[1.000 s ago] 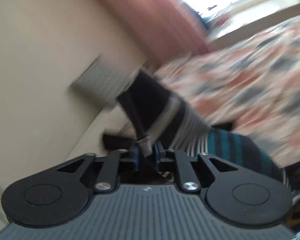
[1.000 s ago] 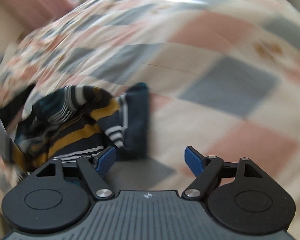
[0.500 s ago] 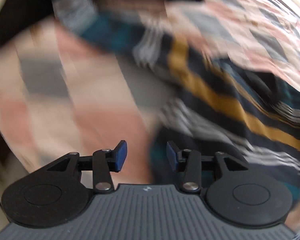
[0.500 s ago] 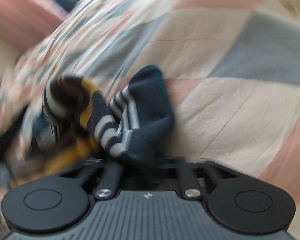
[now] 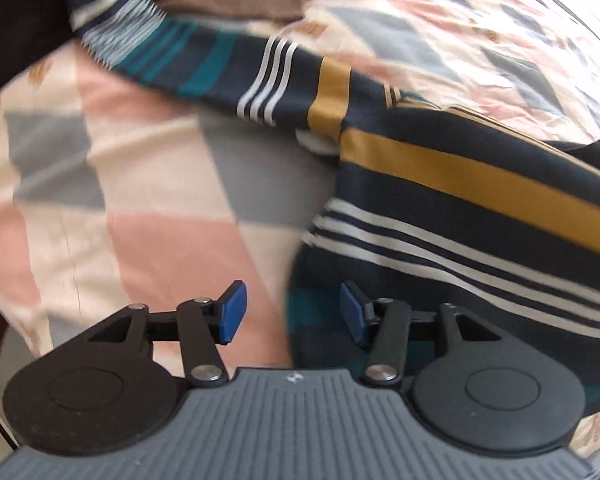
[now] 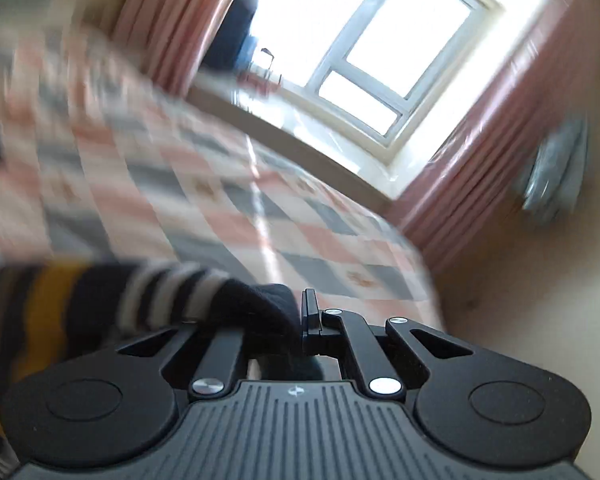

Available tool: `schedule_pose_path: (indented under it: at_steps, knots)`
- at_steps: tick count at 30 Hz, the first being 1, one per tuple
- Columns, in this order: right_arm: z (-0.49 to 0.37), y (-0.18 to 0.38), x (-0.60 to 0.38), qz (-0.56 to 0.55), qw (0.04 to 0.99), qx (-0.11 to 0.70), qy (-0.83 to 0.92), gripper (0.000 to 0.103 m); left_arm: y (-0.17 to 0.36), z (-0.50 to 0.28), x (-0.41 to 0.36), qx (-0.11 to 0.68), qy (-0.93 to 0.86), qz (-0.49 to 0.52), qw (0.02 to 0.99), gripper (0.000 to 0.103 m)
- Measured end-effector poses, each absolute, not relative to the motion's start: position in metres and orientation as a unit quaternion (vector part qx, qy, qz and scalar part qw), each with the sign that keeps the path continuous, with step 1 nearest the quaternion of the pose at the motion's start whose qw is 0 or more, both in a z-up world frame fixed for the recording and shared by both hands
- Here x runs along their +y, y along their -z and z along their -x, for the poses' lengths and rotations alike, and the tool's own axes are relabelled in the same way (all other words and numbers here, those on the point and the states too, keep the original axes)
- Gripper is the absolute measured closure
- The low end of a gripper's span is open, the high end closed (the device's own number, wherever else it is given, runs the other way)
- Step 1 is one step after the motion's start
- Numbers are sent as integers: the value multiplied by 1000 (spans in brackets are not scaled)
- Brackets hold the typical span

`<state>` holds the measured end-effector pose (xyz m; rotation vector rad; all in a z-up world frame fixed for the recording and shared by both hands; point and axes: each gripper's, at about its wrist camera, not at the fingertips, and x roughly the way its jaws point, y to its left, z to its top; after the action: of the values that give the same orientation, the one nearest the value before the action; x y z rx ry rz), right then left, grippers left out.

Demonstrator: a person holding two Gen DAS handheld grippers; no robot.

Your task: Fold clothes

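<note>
Bedroom, checked quilt (image 5: 112, 184) in pink, grey and cream on the bed; window (image 6: 400, 52) and pink curtains (image 6: 492, 152) behind. Change since a second ago: left gripper (image 5: 290, 312) has let go of the striped top (image 5: 460, 208) and now hangs over it, jaws spread wide and empty, right pad over the body's lower edge, left pad over bare quilt. Right gripper (image 6: 296, 324) was open then; now clamped on a dark cuff or hem of the top (image 6: 204, 300), tilted up toward the window. Meaning: grip handed from left to right, garment is being pulled out flat, no fold made yet. Top lies on the quilt, one sleeve stretched away toward the far left corner. Right view is motion-blurred.
</note>
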<state>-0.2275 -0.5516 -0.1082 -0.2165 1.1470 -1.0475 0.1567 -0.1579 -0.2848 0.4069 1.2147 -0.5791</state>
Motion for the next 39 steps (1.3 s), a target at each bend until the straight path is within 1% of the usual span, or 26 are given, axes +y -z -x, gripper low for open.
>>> schedule_pose_path:
  at_steps: [1, 2, 5, 7, 10, 11, 12, 14, 16, 17, 19, 20, 21, 22, 24, 25, 26, 27, 28, 29, 30, 32, 33, 36, 39]
  knots:
    - [226, 130, -567, 75, 667, 586, 454, 67, 284, -158, -163, 555, 273, -193, 762, 54]
    - [232, 155, -577, 42, 637, 638, 430, 65, 282, -159, -167, 553, 280, -197, 760, 53]
    - [266, 201, -581, -72, 625, 672, 391, 65, 274, -165, -180, 551, 307, -200, 750, 52]
    - [277, 215, -572, -141, 653, 654, 355, 57, 265, -174, -196, 532, 332, -217, 748, 52]
    - [259, 224, -575, -206, 719, 590, 303, 43, 252, -197, -238, 492, 363, -250, 751, 52]
    - [245, 226, -581, -221, 741, 565, 289, 38, 248, -205, -257, 480, 375, -257, 751, 50]
    - [234, 230, -585, -235, 763, 539, 270, 36, 247, -213, -277, 470, 390, -266, 745, 42]
    - [199, 239, -599, -250, 788, 512, 233, 36, 253, -223, -320, 453, 426, -294, 726, 35]
    - [163, 256, -612, -250, 804, 501, 200, 35, 270, -229, -361, 449, 458, -327, 694, 35]
    - [145, 264, -619, -249, 812, 495, 183, 33, 281, -231, -379, 459, 472, -337, 673, 35]
    - [109, 288, -623, -216, 816, 510, 164, 23, 308, -232, -405, 490, 501, -353, 620, 33]
    - [92, 299, -625, -199, 818, 517, 155, 13, 322, -230, -414, 504, 512, -363, 594, 31]
    - [79, 313, -627, -187, 817, 524, 151, 10, 335, -227, -421, 512, 519, -378, 571, 28]
    - [71, 324, -630, -185, 814, 531, 146, 10, 349, -222, -423, 513, 521, -399, 553, 26]
    - [62, 348, -630, -205, 801, 543, 144, 10, 372, -212, -419, 512, 514, -433, 535, 25]
    - [63, 357, -630, -220, 798, 543, 142, 11, 381, -209, -415, 513, 509, -440, 533, 24]
    - [67, 364, -628, -233, 796, 541, 139, 19, 385, -208, -411, 517, 506, -433, 538, 36]
    - [73, 365, -624, -234, 798, 536, 147, 42, 385, -207, -408, 523, 504, -416, 547, 64]
    - [80, 365, -620, -236, 800, 530, 154, 57, 385, -206, -405, 529, 502, -400, 555, 77]
    - [91, 359, -618, -249, 802, 520, 156, 84, 381, -201, -404, 521, 500, -394, 569, 84]
    - [105, 347, -617, -266, 809, 499, 157, 85, 372, -193, -404, 496, 503, -401, 583, 91]
    - [132, 315, -607, -261, 827, 465, 179, 86, 347, -177, -404, 440, 524, -407, 605, 94]
    - [144, 297, -602, -251, 835, 451, 191, 87, 330, -173, -405, 416, 536, -399, 617, 100]
    - [166, 243, -597, -214, 860, 403, 230, 87, 273, -170, -427, 344, 560, -362, 661, 100]
    - [162, 203, -613, -161, 873, 355, 294, 87, 229, -168, -465, 275, 568, -336, 699, 100]
